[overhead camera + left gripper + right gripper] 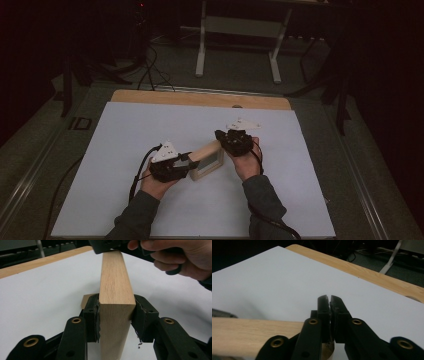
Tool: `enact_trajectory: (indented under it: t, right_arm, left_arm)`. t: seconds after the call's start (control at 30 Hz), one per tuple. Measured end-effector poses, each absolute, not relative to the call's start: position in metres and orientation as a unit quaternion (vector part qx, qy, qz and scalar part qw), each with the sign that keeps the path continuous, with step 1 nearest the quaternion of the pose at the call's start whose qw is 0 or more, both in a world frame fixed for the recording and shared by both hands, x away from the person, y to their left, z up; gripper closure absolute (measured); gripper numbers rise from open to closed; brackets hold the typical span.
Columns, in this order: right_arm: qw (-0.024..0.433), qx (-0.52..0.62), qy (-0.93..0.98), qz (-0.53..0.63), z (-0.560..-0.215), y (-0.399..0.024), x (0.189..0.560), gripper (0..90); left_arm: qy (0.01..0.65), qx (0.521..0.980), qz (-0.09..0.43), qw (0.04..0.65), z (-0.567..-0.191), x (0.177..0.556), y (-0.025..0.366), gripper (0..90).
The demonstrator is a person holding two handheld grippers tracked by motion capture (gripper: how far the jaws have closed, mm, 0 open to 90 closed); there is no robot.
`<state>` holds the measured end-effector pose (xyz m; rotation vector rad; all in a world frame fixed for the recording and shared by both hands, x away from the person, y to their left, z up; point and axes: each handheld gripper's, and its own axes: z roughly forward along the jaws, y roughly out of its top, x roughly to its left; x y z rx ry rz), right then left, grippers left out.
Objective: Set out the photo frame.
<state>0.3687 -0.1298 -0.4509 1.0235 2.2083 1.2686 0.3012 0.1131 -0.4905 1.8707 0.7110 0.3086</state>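
Observation:
A light wooden frame (207, 160) stands on edge on the white sheet (150, 130) between my two grippers. My left gripper (189, 161) is shut on the frame's near end; in the left gripper view its pads (93, 315) press both sides of the wooden bar (115, 285). My right gripper (220, 135) is at the frame's far end, and the left gripper view catches it over the bar's far tip (107, 246). In the right gripper view the jaws (330, 298) stand together with nothing seen between them, and the wood (249, 336) passes low beneath them.
The white sheet covers a wooden tabletop whose bare edge (200, 98) runs along the back. A cable (137, 172) trails from the left gripper. A white stand (237, 30) and loose cables sit on the dark floor beyond the table.

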Motion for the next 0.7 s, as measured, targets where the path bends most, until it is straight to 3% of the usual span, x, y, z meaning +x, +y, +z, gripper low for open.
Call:
enact_trajectory:
  t: [0.7]
  right_arm:
    - [0.175,0.384,0.786,0.453,-0.449,-0.135,0.367,89.5]
  left_arm:
    - [0.337,0.766,0.15,0.526,-0.493,0.31,0.124,52.8]
